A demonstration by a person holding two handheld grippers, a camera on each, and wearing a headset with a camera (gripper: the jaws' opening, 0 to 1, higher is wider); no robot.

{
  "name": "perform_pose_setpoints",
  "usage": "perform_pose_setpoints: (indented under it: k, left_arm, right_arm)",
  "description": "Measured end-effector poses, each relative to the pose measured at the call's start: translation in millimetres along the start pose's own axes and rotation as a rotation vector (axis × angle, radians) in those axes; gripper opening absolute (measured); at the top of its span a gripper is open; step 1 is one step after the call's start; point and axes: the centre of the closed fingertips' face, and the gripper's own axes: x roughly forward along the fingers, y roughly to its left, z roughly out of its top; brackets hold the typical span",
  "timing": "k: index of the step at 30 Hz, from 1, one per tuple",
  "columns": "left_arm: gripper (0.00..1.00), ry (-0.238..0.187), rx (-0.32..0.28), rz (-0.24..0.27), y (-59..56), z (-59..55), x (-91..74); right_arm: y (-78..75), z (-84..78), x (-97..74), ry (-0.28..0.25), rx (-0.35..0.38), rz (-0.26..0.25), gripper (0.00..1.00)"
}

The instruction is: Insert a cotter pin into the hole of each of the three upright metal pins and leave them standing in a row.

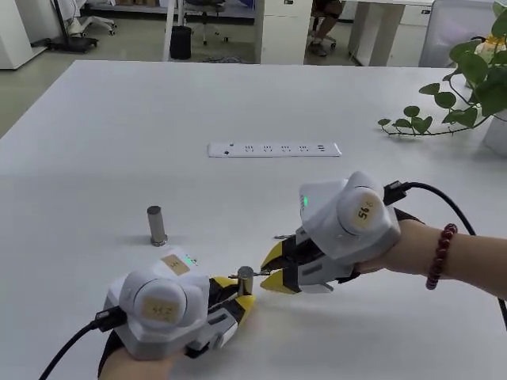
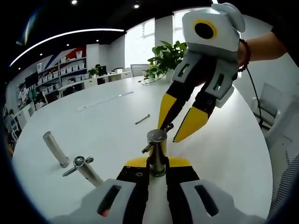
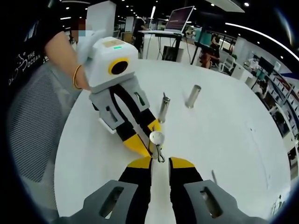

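Note:
My left gripper is at the near table edge, shut on an upright metal pin. My right gripper meets it from the right, shut on a cotter pin whose end pokes out of the pin's hole. A bare second pin stands to the left. A third pin next to the left gripper carries a cotter pin through its top.
A loose cotter pin lies on the white table just beyond the grippers. A white power strip sits mid-table. A potted plant stands at the far right. Desks and chairs are beyond the table.

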Motion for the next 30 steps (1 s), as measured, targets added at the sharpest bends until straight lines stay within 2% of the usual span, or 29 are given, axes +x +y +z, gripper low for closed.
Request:
perform_pose_setpoints:
  k: [6, 12, 30]
  left_arm:
    - [0.1, 0.0, -0.002, -0.001, -0.1, 0.0, 0.1]
    - [0.1, -0.008, -0.002, -0.001, 0.1, -0.1, 0.3]
    - [0.1, -0.018, 0.006, -0.014, -0.9, 0.0, 0.2]
  right_arm:
    - [-4.0, 0.1, -7.8, -0.021, 0.032, -0.012, 0.05]
    - [-3.2, 2.9, -6.1, -0.027, 0.036, -0.008, 0.0]
    - [-0.6, 11.8, 1.0, -0.043, 0.027, 0.003, 0.0]
